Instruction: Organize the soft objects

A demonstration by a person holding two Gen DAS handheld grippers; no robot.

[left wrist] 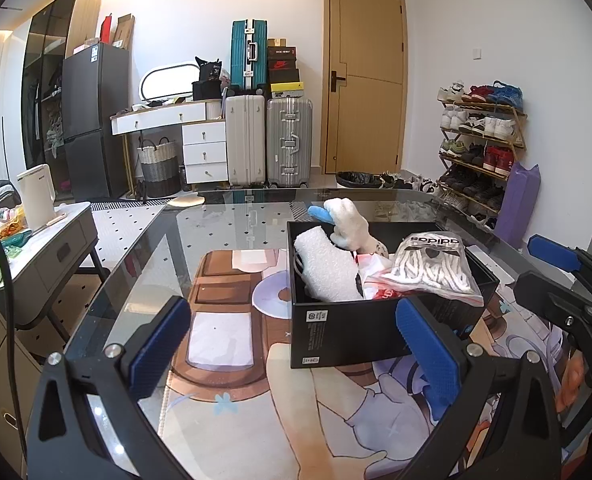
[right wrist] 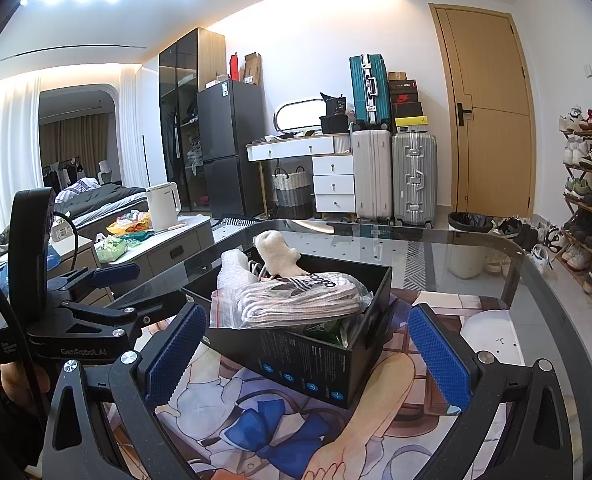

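- Left wrist view: your left gripper (left wrist: 296,344) is spread wide and holds nothing, just short of the black box (left wrist: 360,324) on the glass table (left wrist: 215,224). The box holds a white foam roll (left wrist: 328,268), a bag of white laces (left wrist: 432,268) and a white plush toy (left wrist: 348,220).
- Right wrist view: your right gripper (right wrist: 308,352) is likewise spread and empty; the box (right wrist: 308,360) sits between its fingers, the bag of laces (right wrist: 296,300) on top.
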